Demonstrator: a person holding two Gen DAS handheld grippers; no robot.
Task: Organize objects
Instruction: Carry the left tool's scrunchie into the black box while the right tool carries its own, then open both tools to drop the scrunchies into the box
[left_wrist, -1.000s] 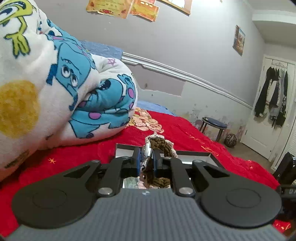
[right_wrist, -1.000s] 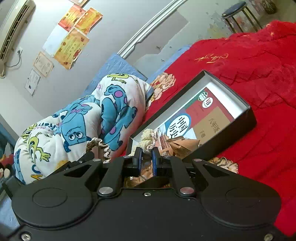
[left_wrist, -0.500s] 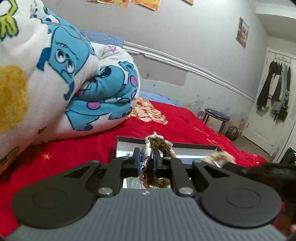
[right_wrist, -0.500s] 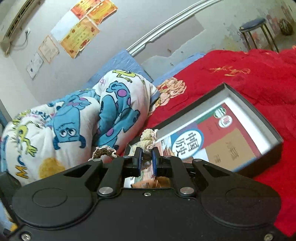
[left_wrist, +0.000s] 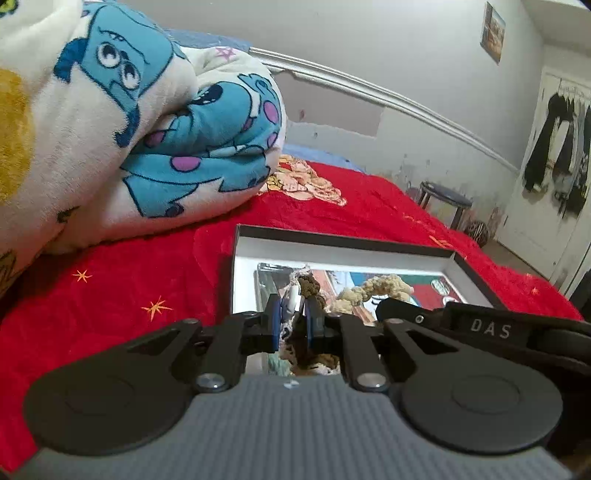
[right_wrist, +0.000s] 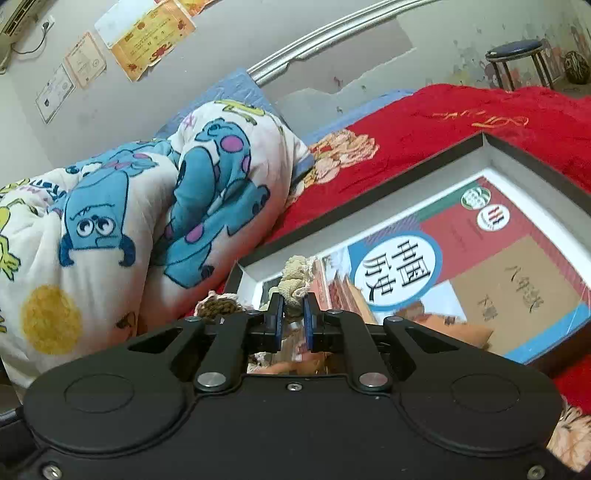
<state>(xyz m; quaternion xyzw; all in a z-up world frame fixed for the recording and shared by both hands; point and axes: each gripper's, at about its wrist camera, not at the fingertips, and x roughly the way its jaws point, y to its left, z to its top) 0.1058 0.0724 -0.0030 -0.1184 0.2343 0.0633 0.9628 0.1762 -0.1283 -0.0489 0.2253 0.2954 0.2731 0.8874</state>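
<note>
The left gripper (left_wrist: 293, 319) is clamped on a brown crocheted piece (left_wrist: 310, 286); the right gripper (right_wrist: 293, 317) grips its cream end (right_wrist: 295, 277); both are held over the black box (left_wrist: 343, 242), apparently for laying it on the textbook (right_wrist: 461, 266).

The book (right_wrist: 461, 273) runs under the gripper body at its near end; its small print blurs.

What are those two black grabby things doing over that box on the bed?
A person is tidying up with a hand-held gripper in each hand. The left hand-held gripper is shut on a brown crocheted piece, and the right hand-held gripper is shut on a cream crocheted piece. Both are held over the open black box on the red blanket, where a book already lies inside.
</note>
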